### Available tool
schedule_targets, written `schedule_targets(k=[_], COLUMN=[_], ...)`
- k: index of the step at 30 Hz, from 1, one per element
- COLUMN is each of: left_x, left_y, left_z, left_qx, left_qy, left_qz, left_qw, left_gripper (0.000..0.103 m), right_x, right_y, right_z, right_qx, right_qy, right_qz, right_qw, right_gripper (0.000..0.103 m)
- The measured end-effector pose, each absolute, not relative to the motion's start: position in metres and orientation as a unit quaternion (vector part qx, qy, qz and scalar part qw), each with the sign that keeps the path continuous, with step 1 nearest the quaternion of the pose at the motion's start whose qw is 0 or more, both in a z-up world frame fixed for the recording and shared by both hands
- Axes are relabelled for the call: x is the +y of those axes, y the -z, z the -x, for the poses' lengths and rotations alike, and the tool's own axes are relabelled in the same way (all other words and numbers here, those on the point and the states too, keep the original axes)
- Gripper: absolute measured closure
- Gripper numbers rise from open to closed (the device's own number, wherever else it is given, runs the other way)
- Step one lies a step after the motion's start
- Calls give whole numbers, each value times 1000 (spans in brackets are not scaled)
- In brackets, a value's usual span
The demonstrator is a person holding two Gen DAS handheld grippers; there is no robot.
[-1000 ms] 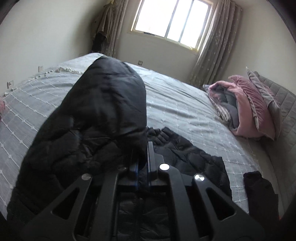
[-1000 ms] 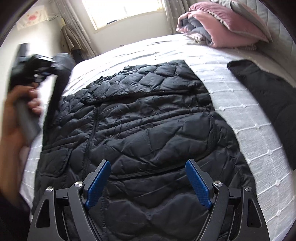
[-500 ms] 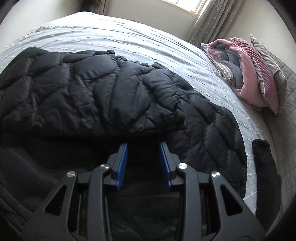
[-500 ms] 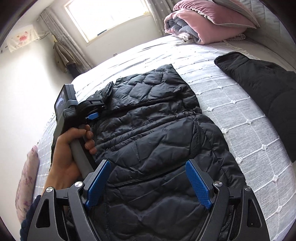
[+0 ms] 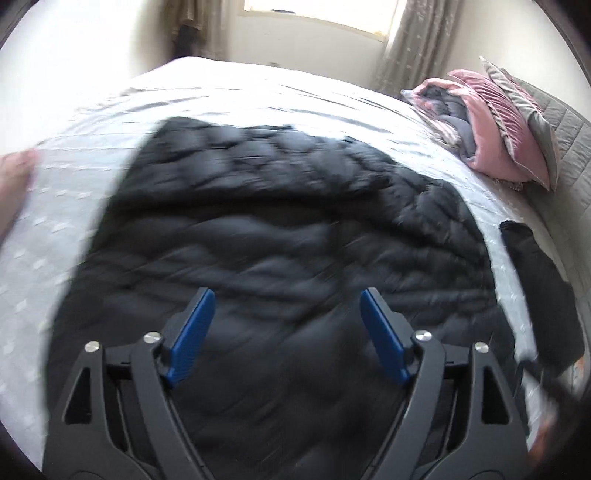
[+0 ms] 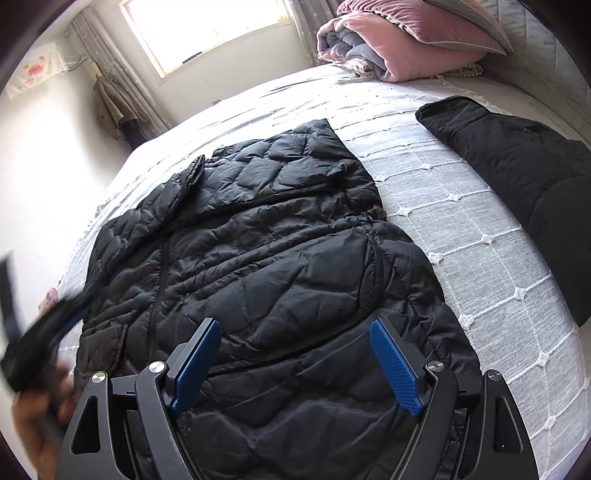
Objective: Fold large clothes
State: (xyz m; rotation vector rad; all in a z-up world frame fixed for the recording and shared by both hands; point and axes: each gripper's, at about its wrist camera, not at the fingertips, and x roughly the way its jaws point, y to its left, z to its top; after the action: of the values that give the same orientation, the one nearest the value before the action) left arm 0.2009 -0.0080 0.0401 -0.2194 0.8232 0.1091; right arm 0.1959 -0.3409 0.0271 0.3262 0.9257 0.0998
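Jacket [image 6: 266, 258], black and quilted, lies spread on the bed [image 6: 461, 229] with its grey bedspread, pink bedding [image 6: 402, 40] near the window [image 6: 207, 33]. Left gripper [image 5: 284, 328] and right gripper [image 6: 295, 362] hover wide, holding nothing.

"Can you read any words here?"

"No. The black jacket [image 6: 258, 266] has no tag or brand name that shows. The blue pads on the right gripper [image 6: 295, 363] have only tiny bumps, no letters."

"What about that thing up on the wall?"

"The white cloth [image 6: 35, 70] has pink shapes on it. They might be flowers or writing, but they are too small and fuzzy to read. The left camera's picture is all blurry, so no words show there."
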Motion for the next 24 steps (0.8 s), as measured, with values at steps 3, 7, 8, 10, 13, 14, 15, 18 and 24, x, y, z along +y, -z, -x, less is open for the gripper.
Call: schedule_targets(k=[3,7,8,10,13,14,15,18,24], left_x=[26,64,73,93,116,122,126,140,179], left_y=[-51,-48,-41,-22,12,23,28,23,30], left_z=[-153,-106,-99,-83,-63,-58,-54,-37,1], left_qx=[386,362,366,369,368,373,387,375,378], left_qy=[-87,-113,-123,-138,-161,-171,-179,-148,-137], left_qz=[101,103,106,121,154,155,155,189,227], left_qw=[913,920,917,911,903,899,891,896,887], left_gripper=[16,6,6,6,6,6,6,6,6], right_x=[-336,-332,-334,-337,-342,-344,-347,-355,-392], right_y=[-27,-25,-24,-25,-27,-29,-32,-37,-21], right_z=[-196,-197,-197,-196,-191,-188,-183,-167,-130], right_qx=[445,455,454,451,443,442,437,424,438], right_qy=[-49,-69,-71,-61,-36,-33,-34,-37,4], right_qz=[-143,-137,-142,-142,-127,-126,-127,-129,-171], right_qw=[883,877,876,879,887,888,890,895,882], right_gripper=[19,19,19,19,19,19,19,19,19])
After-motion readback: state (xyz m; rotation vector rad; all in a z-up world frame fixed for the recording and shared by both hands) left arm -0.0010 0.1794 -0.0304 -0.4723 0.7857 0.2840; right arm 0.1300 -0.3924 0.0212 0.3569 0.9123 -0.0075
